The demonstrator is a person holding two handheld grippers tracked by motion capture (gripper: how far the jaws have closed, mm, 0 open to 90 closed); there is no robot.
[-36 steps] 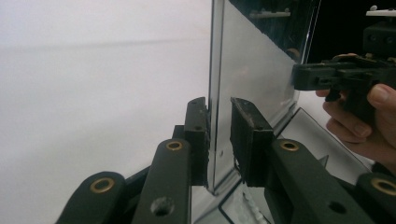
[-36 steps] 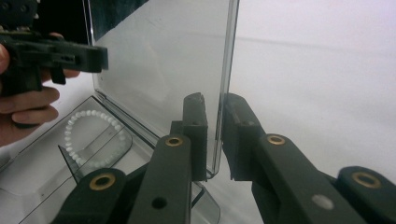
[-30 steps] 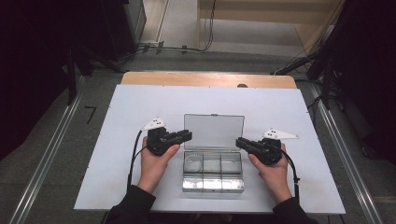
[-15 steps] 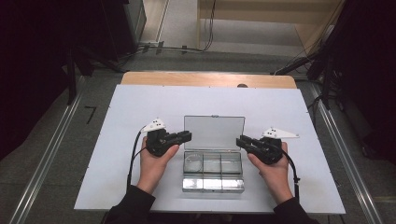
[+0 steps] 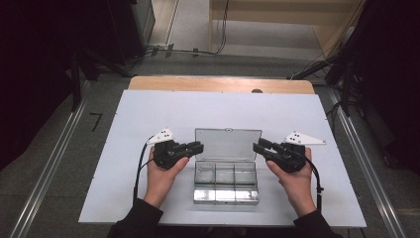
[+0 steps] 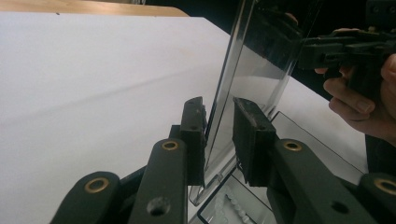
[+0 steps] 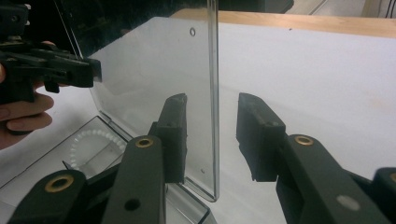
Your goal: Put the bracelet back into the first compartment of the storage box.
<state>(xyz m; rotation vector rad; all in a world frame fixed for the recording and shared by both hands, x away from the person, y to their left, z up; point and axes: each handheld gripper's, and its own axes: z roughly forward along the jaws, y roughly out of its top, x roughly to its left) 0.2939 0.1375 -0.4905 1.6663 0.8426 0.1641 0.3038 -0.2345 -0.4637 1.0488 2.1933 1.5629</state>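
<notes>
High view, left to right. The person's left hand (image 5: pixel 161 178) enters from the bottom edge with the forearm angled slightly inward; its left gripper (image 5: pixel 197 147) lies level, pointing right at the left edge of the upright clear lid (image 5: pixel 228 144). In the left gripper view the 2 jaws stand on either side of that lid edge: the left pad lies against or just beside the pane, while a narrow gap shows between the pane and the right pad, so the jaws bracket the lid without a visible pinch. The clear plastic box (image 5: pixel 226 181) sits on the white bench (image 5: pixel 124 148) near its front edge, between the 2 hands; its base shows 3 compartments across, its lid hinged open and standing roughly vertical at the far side. Small pale beads (image 6: pixel 231 205) lie in a compartment below the left gripper. The right hand (image 5: pixel 297 181) mirrors the left, forearm angled inward, and its right gripper (image 5: pixel 258 147) points left at the lid's right edge. In the right gripper view the jaws are spread, having just been opening, with the lid edge (image 7: pixel 213 102) between them and clear gaps on both sides. A wooden strip (image 5: pixel 223 84) borders the bench's far edge.
</notes>
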